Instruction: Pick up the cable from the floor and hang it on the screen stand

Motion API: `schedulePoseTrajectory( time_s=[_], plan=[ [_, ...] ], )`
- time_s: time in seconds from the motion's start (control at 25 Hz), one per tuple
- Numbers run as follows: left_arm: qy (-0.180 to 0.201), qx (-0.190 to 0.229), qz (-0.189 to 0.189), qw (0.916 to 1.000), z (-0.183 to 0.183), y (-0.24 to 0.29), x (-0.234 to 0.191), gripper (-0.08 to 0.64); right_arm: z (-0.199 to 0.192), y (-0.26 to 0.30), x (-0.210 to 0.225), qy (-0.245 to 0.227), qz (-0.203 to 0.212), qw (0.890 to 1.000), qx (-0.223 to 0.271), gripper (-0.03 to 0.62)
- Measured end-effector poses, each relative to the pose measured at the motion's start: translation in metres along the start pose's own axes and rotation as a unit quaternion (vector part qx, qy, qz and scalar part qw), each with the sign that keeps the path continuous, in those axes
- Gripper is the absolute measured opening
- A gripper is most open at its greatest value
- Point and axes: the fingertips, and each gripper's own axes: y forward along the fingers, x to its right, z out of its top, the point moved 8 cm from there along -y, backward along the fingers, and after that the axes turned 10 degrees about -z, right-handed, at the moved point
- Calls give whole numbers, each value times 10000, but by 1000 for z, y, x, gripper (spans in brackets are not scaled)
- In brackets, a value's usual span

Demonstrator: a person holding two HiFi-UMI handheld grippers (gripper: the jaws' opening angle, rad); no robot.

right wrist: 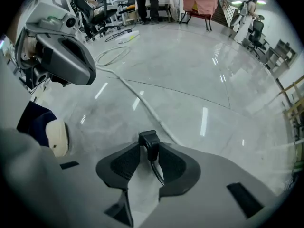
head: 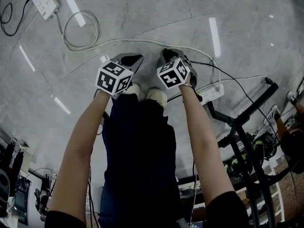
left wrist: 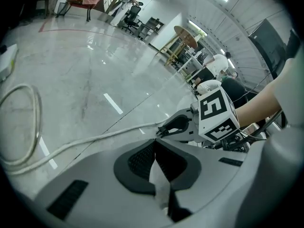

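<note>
My right gripper [right wrist: 148, 148] is clamped on the plug [right wrist: 149, 142] of the black cable [right wrist: 156, 168], near the screen stand [head: 251, 106]. The plug stands lengthwise along the jaws and the cable trails back between the pads. Only the head view shows its long run leading off toward the stand. My left gripper [left wrist: 155, 145], on the side away from the stand, has its jaws pressed together on nothing. I count two grippers, one looped white cord [left wrist: 95, 139], and two strips: one white power strip [head: 212, 93] beside the stand, another [head: 46, 0] well away from it
</note>
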Motion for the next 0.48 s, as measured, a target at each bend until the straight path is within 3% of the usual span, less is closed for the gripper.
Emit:
schedulePoseTrajectory(
  time_s=[0.48],
  plan=[
    [-164,-365,350,9986,0,-38,22,8,-7,-66,-24,435,282,9984,228,138]
  ],
)
